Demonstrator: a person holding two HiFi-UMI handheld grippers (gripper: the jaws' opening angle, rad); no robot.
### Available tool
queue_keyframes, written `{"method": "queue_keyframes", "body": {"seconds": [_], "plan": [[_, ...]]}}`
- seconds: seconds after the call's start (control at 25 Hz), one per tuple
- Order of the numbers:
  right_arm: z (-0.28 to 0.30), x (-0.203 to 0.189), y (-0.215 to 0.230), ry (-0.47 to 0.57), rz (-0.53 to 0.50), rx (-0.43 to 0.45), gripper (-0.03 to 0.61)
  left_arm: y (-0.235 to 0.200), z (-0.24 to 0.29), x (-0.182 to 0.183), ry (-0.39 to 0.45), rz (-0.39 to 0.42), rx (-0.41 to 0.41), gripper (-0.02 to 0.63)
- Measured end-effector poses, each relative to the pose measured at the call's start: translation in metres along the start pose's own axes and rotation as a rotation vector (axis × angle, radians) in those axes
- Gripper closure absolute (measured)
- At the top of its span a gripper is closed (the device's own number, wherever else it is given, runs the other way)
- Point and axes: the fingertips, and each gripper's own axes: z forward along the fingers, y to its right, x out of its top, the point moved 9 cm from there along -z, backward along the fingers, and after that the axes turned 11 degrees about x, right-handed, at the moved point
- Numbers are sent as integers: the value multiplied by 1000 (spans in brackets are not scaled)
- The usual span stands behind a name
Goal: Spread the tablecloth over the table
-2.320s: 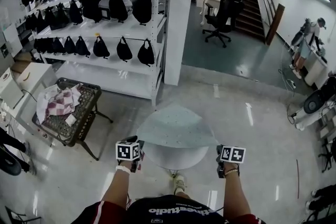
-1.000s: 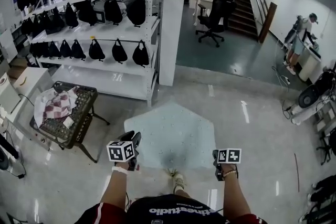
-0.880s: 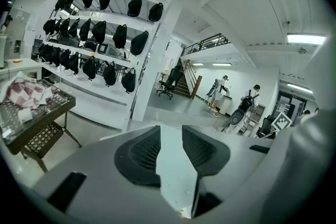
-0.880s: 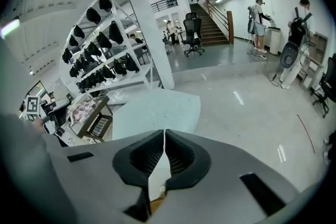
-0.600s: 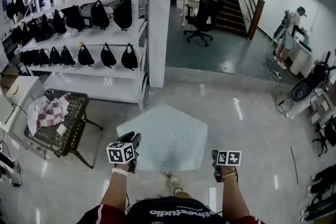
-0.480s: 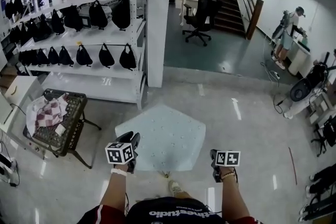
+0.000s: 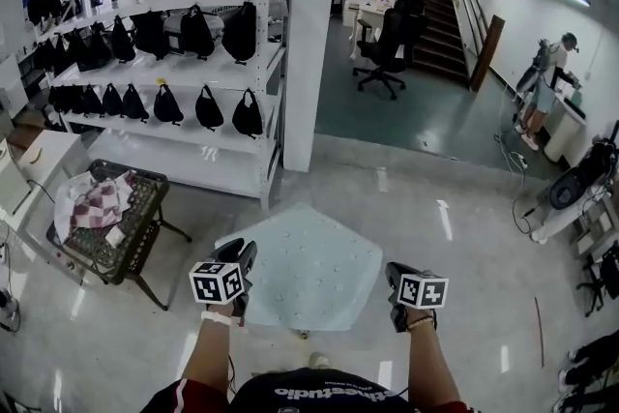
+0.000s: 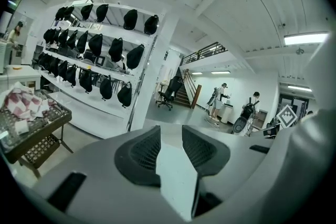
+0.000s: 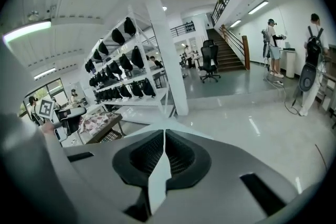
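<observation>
A pale blue-green tablecloth [image 7: 309,264] with small dots hangs stretched out flat in front of me, held by its near edge. My left gripper [image 7: 242,252] grips the near left corner, and the cloth [image 8: 176,178] runs between its jaws. My right gripper [image 7: 394,274] is shut on the near right corner, where a thin fold of cloth [image 9: 157,181] is pinched between its pads. The cloth hides the table beneath it.
A wire basket stand [image 7: 131,227] with a checkered cloth stands at the left. Behind it are white shelves [image 7: 184,63] of black bags and a white pillar [image 7: 311,44]. An office chair [image 7: 387,48], stairs and a person [image 7: 546,77] are far off.
The cloth has gone from a rounded dome over the white round table to a flat spread sheet that covers it. Both grippers keep their hold at the near edge.
</observation>
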Motion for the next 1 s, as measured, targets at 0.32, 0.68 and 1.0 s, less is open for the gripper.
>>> {"method": "queue_keyframes", "body": {"seconds": [0.32, 0.68, 1.0], "plan": [[8, 41, 20, 64, -25, 36, 545, 22, 14, 28, 39, 35, 15, 472], [9, 79, 14, 175, -95, 91, 545, 44, 18, 56, 99, 56, 16, 482], [10, 100, 3, 237, -138, 119, 545, 49, 15, 67, 145, 53, 32, 513]]}}
